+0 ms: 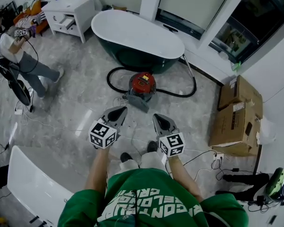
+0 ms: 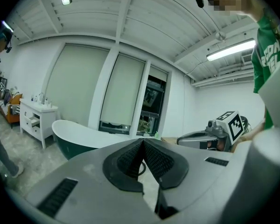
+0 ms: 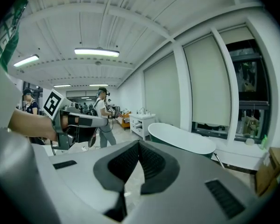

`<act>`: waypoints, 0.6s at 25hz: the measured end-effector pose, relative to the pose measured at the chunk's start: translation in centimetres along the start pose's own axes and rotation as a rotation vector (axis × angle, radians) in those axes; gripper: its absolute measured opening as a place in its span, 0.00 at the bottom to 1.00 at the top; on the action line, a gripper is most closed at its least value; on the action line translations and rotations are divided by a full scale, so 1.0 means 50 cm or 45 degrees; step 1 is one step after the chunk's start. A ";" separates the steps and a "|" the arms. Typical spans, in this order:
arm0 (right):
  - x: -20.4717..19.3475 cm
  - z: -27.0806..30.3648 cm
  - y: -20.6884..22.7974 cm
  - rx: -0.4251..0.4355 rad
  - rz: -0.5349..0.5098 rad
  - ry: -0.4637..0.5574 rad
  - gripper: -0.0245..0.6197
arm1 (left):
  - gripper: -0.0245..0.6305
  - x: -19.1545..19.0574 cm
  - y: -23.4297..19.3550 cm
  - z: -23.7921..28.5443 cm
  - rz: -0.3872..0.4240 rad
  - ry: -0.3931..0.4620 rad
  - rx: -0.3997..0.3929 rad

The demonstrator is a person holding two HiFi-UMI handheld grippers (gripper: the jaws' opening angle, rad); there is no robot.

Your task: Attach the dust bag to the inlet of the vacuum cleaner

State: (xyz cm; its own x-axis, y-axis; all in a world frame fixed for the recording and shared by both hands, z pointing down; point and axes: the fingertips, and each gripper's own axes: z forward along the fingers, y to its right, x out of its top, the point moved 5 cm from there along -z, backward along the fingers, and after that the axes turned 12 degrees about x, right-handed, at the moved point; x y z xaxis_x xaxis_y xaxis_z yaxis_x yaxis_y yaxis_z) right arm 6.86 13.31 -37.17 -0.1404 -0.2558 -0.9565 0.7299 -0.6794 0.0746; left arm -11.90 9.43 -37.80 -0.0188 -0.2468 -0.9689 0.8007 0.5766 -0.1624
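The red vacuum cleaner (image 1: 142, 84) stands on the grey floor in front of me, its black hose (image 1: 114, 89) looped around it. A grey flat piece (image 1: 138, 101) lies against its near side; I cannot tell what it is. No dust bag shows clearly. My left gripper (image 1: 118, 111) and right gripper (image 1: 159, 118) are held side by side at chest height, well short of the vacuum. The left gripper's (image 2: 143, 142) pads meet with nothing between them. So do those of the right gripper (image 3: 139, 143). Each gripper view looks level across the room, and the vacuum is out of sight in both.
A dark green bathtub (image 1: 137, 32) with a white rim stands behind the vacuum. A white cabinet (image 1: 68, 11) is at the back left and cardboard boxes (image 1: 236, 112) at the right. Another person (image 1: 19, 56) stands at the left. Cables (image 1: 203, 157) trail over the floor.
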 end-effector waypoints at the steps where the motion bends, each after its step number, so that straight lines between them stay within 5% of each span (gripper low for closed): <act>1: 0.002 0.000 -0.003 0.000 0.002 0.011 0.05 | 0.04 0.004 0.001 0.000 0.004 0.002 -0.004; 15: 0.063 0.020 0.023 -0.038 -0.023 0.145 0.05 | 0.04 0.056 0.012 0.014 0.103 0.016 -0.038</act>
State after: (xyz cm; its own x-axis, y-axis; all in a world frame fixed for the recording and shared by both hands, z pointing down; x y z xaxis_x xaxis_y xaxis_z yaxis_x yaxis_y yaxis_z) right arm 6.59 11.03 -39.82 -0.0779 -0.1632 -0.9835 0.7480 -0.6617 0.0505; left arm -11.05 8.53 -40.48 0.0376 -0.1892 -0.9812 0.7820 0.6169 -0.0890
